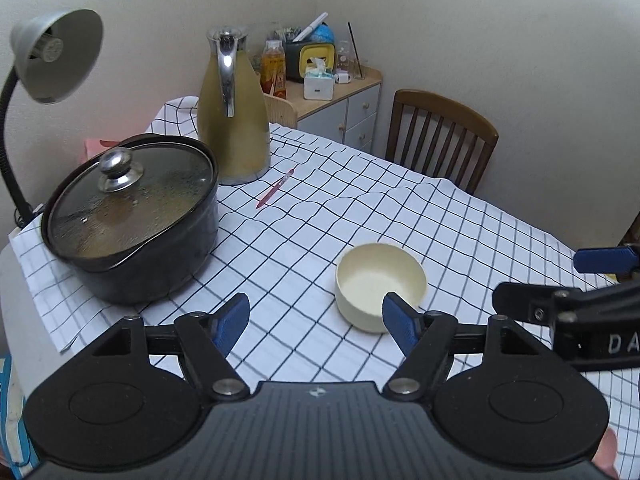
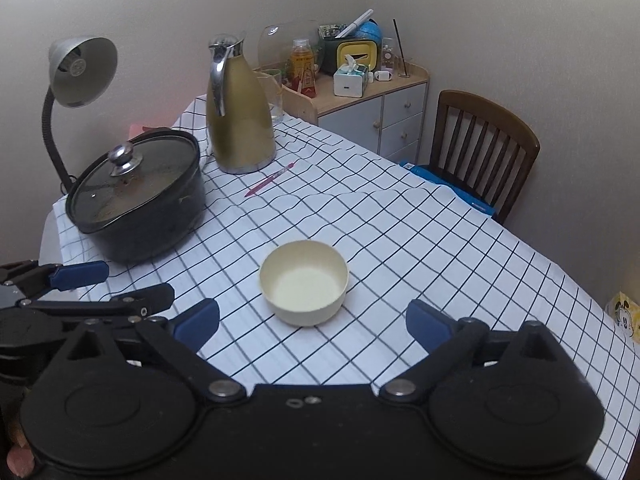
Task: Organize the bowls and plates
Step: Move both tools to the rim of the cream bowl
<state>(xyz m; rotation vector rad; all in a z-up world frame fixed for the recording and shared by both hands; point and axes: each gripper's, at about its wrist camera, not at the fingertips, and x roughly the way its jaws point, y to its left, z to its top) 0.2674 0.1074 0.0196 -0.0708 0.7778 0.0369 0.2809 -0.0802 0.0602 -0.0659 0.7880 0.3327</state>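
A cream bowl (image 1: 380,286) (image 2: 304,282) stands upright and empty on the checked tablecloth (image 1: 340,208) (image 2: 400,232). My left gripper (image 1: 316,322) is open with nothing between its blue pads; its right pad overlaps the bowl's near rim in the picture, and I cannot tell whether they touch. My right gripper (image 2: 312,326) is open wide, just short of the bowl, with its pads on either side of the bowl's near edge and apart from it. Each gripper shows at the edge of the other's view. No plate is in sight.
A black pot with a glass lid (image 1: 132,216) (image 2: 138,194) sits at the left. Behind it are a gold thermos jug (image 1: 232,116) (image 2: 240,112), a red pen (image 1: 276,188) (image 2: 270,179) and a desk lamp (image 1: 56,56) (image 2: 80,72). A wooden chair (image 1: 440,136) (image 2: 484,148) and a cluttered cabinet (image 1: 340,100) (image 2: 380,104) stand beyond the table.
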